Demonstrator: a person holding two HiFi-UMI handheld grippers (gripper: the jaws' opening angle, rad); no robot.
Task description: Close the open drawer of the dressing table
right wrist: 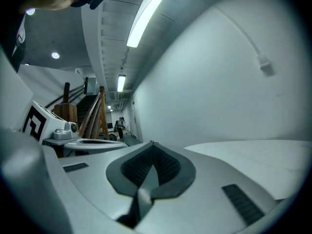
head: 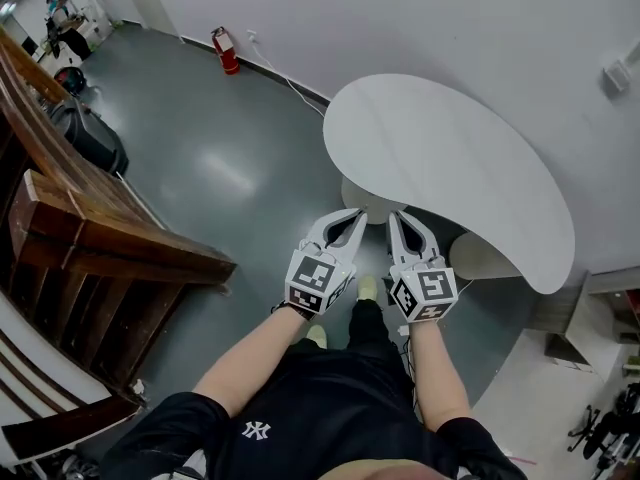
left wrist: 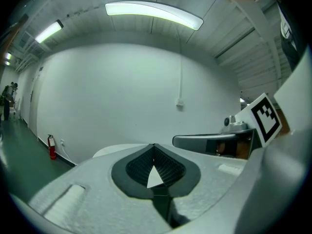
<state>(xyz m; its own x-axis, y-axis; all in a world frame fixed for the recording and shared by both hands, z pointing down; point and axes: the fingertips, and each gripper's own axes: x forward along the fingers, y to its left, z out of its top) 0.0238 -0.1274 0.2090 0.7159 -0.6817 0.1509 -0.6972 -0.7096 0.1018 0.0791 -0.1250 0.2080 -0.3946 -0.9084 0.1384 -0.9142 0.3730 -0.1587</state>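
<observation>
Now | my left claw (head: 356, 215) pressed together, empty | my right claw (head: 396, 216) likewise | dressing-table desk (head: 450, 158) at 1 o'clock

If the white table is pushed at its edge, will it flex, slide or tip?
The white table looks like a rigid slab, so it probably won't flex. It seems to stand against the wall, which should brace it against a push. The glossy floor might let it slide sideways.
</observation>
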